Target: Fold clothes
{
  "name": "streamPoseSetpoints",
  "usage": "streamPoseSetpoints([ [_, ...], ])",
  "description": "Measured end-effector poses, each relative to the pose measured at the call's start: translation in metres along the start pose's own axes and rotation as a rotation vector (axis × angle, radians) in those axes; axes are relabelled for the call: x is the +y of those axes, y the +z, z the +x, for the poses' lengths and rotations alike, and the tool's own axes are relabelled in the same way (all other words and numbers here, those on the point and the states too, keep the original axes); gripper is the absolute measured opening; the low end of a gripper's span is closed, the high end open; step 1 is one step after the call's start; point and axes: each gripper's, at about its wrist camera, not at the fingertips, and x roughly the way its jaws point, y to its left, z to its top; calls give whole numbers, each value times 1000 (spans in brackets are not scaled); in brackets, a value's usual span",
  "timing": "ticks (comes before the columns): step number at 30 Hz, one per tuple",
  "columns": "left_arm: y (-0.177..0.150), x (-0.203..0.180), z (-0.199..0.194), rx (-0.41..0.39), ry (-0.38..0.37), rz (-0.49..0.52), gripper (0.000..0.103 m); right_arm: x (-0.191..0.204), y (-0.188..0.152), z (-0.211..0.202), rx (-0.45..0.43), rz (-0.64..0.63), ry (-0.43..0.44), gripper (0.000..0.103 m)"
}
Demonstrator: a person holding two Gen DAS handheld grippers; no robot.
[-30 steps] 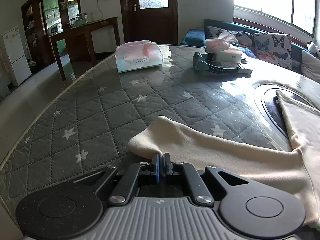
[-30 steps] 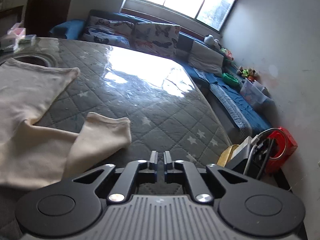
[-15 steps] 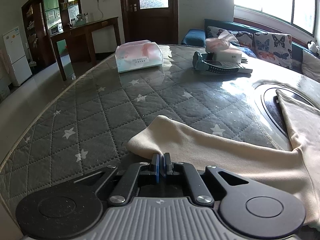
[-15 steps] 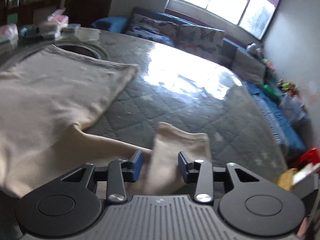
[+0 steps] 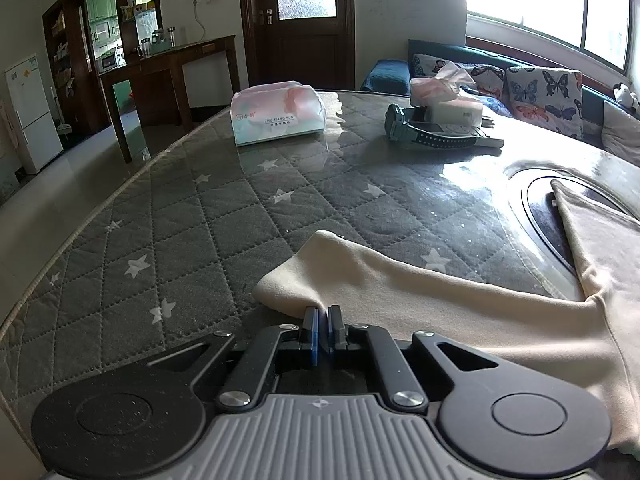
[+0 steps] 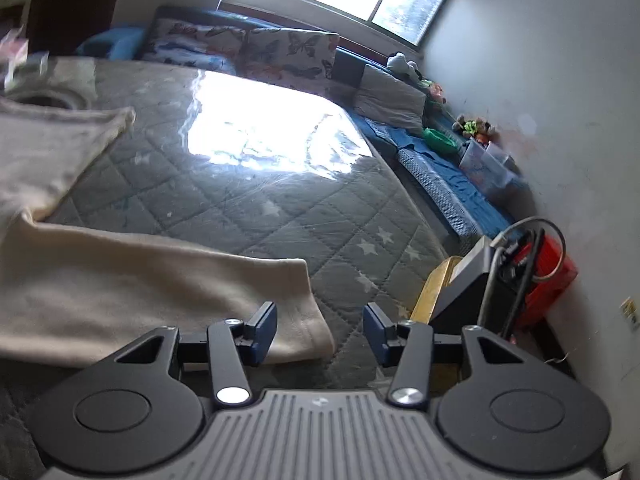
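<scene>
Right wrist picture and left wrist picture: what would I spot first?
First, the big cream garment spread on the grey star-quilted table, one sleeve end pinched in the shut left gripper. Over the other sleeve the right gripper has just been opening, nothing held. Farther back sits a pastel tissue pack.

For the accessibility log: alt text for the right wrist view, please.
The right gripper has just been opening, and the cuff of the cream garment's sleeve lies flat between its fingers, unpinched. It rests on a grey star-quilted table cover; a butterfly-print sofa sits beneath a bright window.
</scene>
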Motion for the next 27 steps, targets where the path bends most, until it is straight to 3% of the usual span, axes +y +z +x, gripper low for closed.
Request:
streamPoseSetpoints([
  [7, 1, 0, 0, 3, 5, -3, 9, 12, 6, 15, 8, 9, 171, 48],
  [14, 4, 1, 0, 19, 38, 4, 21, -5, 14, 40, 53, 171, 281, 48],
  [20, 4, -7, -5, 16, 73, 57, 31, -7, 16, 37, 47, 146, 275, 49],
  [27, 5, -17, -13, -6, 127, 113, 51, 5, 24, 35, 37, 114, 281, 50],
])
